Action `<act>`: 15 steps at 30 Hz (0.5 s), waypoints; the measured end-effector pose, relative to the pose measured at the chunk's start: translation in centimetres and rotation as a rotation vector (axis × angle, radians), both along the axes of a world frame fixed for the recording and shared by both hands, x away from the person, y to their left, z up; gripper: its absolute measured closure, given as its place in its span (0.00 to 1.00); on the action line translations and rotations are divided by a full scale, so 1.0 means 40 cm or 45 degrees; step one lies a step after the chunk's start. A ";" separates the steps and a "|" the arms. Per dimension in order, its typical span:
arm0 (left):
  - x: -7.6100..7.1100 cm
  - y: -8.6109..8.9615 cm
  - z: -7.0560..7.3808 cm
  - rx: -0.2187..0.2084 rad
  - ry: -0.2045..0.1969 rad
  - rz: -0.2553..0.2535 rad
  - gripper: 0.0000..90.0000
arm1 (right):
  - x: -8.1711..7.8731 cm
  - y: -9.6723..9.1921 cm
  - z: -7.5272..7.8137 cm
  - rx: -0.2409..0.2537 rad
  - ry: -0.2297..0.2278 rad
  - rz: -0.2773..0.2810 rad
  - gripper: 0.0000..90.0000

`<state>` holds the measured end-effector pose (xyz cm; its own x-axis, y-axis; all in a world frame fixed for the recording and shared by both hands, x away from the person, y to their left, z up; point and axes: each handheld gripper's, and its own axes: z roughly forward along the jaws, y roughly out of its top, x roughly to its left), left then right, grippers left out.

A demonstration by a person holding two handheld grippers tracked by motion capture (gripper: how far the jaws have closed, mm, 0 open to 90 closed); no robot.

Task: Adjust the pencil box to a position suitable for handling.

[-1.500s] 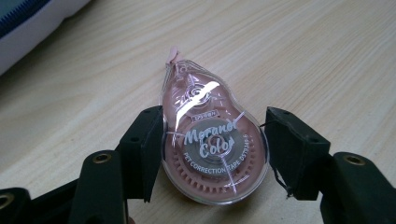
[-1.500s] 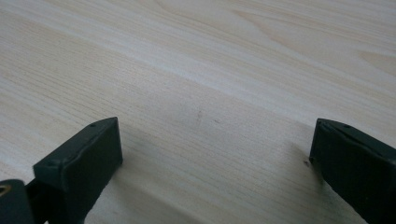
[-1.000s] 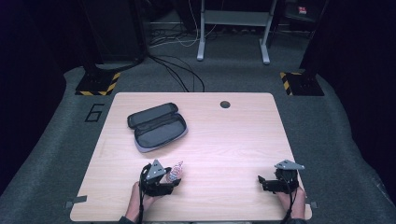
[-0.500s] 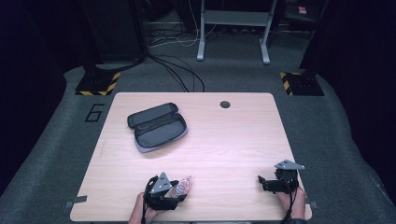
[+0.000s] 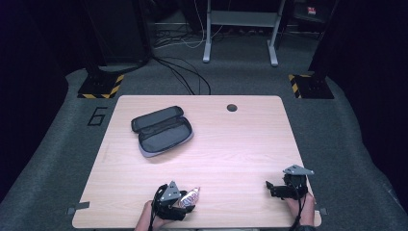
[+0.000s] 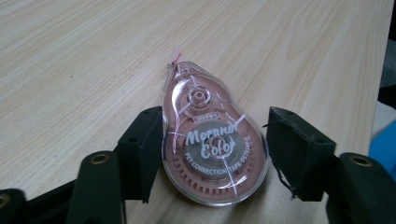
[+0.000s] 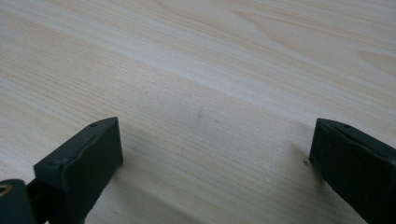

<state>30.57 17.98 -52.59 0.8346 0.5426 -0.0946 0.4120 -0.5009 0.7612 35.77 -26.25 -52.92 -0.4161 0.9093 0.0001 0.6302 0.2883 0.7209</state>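
While left claw (image 6: 212, 156) widens, correction tape (image 6: 212, 154) lies between, right pad clear.

Pink clear-cased correction tape (image 6: 212, 151) — flat on table's near edge.

Light: bright on the worktop (image 5: 240, 144), the room around it dark.
Shadows: soft, short.
Glare: faint on clear plastic.
Focus: gripper views soft at near edges.

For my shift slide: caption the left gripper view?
Left hand-held gripper open around a pink correction tape dispenser lying on the wooden table.
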 end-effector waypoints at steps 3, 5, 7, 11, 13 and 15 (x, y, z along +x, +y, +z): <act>0.002 0.008 0.007 -0.009 0.006 0.010 0.28 | 0.000 0.000 0.000 0.000 0.000 0.000 0.02; 0.005 0.017 0.014 -0.021 0.007 0.025 0.25 | 0.000 0.000 0.000 0.000 0.000 0.000 0.02; 0.011 0.030 0.023 -0.035 0.002 0.044 0.23 | 0.000 0.000 0.000 0.000 0.000 0.000 0.02; 0.031 0.061 0.042 -0.031 -0.004 0.109 0.18 | 0.000 0.000 0.000 0.000 0.000 0.001 0.02; 0.042 0.077 0.050 -0.035 -0.011 0.151 0.17 | 0.000 0.000 0.000 0.000 -0.001 0.001 0.02; 0.055 0.094 0.057 -0.045 -0.013 0.190 0.16 | 0.000 0.000 0.000 0.000 -0.001 0.001 0.02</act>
